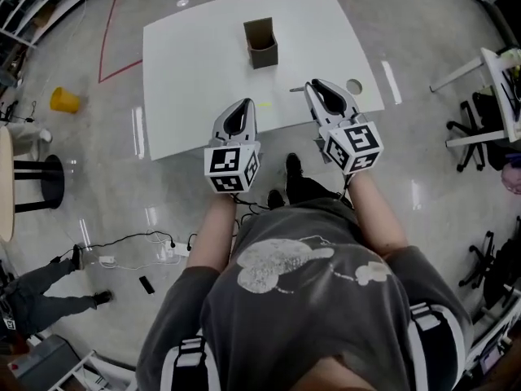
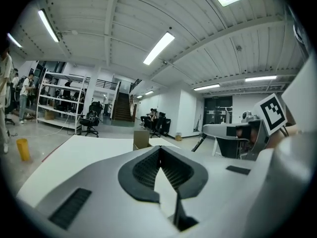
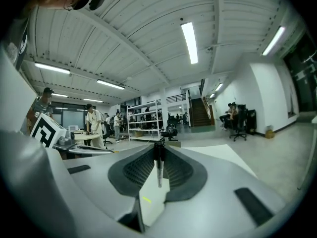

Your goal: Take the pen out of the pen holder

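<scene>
A brown cardboard pen holder (image 1: 260, 43) stands upright toward the far side of the white table (image 1: 187, 72). My right gripper (image 1: 311, 85) hovers over the table's near right part, to the near right of the holder, shut on a slim dark pen (image 1: 297, 89). In the right gripper view the pen (image 3: 158, 167) hangs tip-down from the pinched jaw tips of the right gripper (image 3: 158, 150). My left gripper (image 1: 247, 102) sits at the table's near edge with its jaws together and nothing between them. In the left gripper view the left gripper (image 2: 159, 152) points toward the holder (image 2: 141, 139).
A round grey spot (image 1: 354, 86) lies on the table right of my right gripper, and a small yellow mark (image 1: 264, 104) near the front edge. On the floor are a yellow cone (image 1: 65, 100), a black stool (image 1: 37, 182) and cables (image 1: 138, 247). Office chairs (image 1: 472, 133) stand at the right.
</scene>
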### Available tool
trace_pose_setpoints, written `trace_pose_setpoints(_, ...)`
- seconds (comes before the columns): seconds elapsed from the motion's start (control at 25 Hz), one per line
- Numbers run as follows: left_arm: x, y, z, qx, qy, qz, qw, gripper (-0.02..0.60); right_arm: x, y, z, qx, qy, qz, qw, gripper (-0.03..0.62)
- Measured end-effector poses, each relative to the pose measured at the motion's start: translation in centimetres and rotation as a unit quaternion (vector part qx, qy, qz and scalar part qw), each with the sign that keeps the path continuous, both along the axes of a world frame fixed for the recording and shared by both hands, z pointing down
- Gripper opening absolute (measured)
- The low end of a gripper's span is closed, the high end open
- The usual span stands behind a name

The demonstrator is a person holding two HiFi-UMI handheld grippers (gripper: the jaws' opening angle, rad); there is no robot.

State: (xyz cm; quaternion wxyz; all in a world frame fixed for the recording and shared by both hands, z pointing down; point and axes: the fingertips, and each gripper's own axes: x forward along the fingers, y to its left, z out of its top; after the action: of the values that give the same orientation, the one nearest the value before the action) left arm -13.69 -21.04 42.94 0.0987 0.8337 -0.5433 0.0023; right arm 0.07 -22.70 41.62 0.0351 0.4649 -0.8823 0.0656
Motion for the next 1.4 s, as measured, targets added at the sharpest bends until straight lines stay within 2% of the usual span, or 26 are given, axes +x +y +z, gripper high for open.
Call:
trace_pose_setpoints(0.24, 1.0, 2.1, -0.4, 0.008, 0.000, 0.006, 1.0000, 0.008, 1.7, 2.2, 0.0, 0.002, -0.001, 0.011, 1.000, 0.063)
trace_pose_setpoints(0.64, 3.0, 5.3, -1.5, 0.010, 0.017, -0.028, 0.9994, 0.008, 4.4, 5.7, -0.8, 0.009, 0.001, -0.013, 1.000, 0.063)
trace_pose_setpoints(0.96, 8.4, 12.1, -2.2, 0.021, 0.007, -0.030, 0.9993, 0.008, 9.4, 12.7, 0.1, 0.005, -0.007, -0.025, 1.000, 0.063)
trace_pose_setpoints(1.2, 11.8, 17.9, -1.4, 0.017, 0.023, -0.039, 0.9988, 0.008, 12.4, 18.6, 1.3, -0.003, -0.003, -0.040, 0.999, 0.063)
trace_pose_setpoints(1.4, 13.1, 22.0, -0.9, 0.014, 0.020, -0.048, 0.9985, 0.008, 14.2, 22.1, 2.7, -0.021, -0.003, -0.043, 0.999, 0.063)
